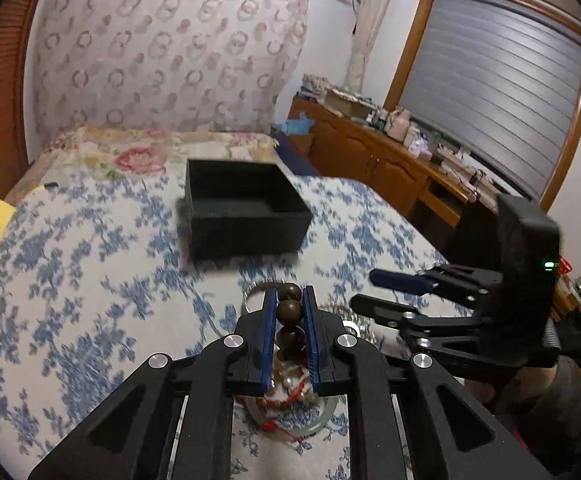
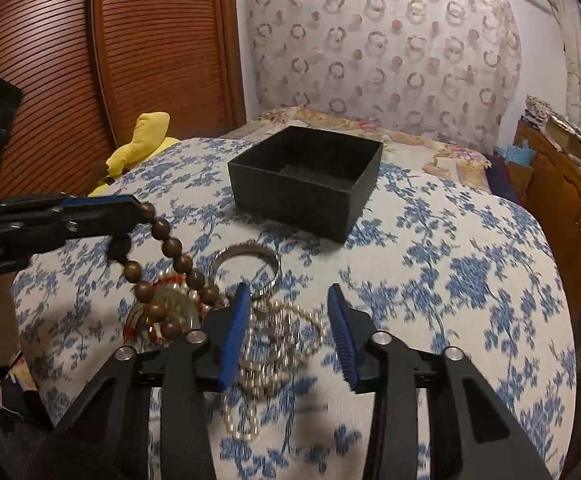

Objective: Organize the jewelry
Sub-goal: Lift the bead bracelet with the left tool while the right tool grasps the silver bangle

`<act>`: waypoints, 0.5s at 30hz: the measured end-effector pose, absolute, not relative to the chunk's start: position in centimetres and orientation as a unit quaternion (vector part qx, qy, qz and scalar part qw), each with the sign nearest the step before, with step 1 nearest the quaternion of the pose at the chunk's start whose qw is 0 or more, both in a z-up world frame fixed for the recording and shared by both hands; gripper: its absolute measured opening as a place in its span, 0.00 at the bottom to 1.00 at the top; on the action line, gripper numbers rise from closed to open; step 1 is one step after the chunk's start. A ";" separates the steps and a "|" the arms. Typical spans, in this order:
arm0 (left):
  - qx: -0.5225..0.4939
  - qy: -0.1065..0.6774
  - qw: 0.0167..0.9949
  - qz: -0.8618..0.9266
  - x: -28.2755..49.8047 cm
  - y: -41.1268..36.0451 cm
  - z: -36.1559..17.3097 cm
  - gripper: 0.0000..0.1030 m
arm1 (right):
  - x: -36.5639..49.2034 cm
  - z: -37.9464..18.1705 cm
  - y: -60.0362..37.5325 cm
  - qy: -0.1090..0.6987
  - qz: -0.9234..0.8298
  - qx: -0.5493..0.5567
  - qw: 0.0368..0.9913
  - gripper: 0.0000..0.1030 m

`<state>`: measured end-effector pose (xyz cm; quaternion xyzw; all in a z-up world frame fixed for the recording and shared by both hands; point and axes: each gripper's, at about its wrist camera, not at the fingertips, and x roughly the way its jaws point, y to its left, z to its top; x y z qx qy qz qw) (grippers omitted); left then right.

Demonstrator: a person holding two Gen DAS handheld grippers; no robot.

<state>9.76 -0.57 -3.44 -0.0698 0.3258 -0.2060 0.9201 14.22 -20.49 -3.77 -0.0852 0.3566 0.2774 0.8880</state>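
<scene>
My left gripper (image 1: 289,294) is shut on a brown wooden bead bracelet (image 1: 289,311) and lifts one end of it off the bed; the bracelet also shows in the right wrist view (image 2: 172,248), hanging from the left gripper (image 2: 136,210). Under it lie a glass bangle with red cord (image 2: 166,308), a silver bangle (image 2: 250,268) and a pearl necklace (image 2: 266,360). My right gripper (image 2: 288,300) is open, its jaws either side of the pearls. It also shows in the left wrist view (image 1: 364,290). An open black box (image 2: 310,180) stands farther back on the bed, also in the left wrist view (image 1: 242,208).
A blue floral bedspread (image 2: 450,264) covers the bed. A yellow cushion (image 2: 146,136) lies at its left edge by the wooden slatted doors (image 2: 90,60). A wooden cabinet (image 1: 370,152) with clutter stands along the right side under the window.
</scene>
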 end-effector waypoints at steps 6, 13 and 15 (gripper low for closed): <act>-0.068 0.308 0.929 -0.192 10.2 0.4 -1.7 0.12 | 17.4 -4.6 -18.8 0.387 0.295 -0.082 0.870 0.30; -0.068 0.300 0.935 -0.177 10.8 1.4 -0.8 0.12 | 20.0 -6.0 -17.1 0.425 0.311 -0.079 0.846 0.27; -0.069 0.298 0.936 -0.175 10.9 1.6 -0.6 0.12 | 20.1 -6.4 -16.7 0.432 0.313 -0.087 0.841 0.27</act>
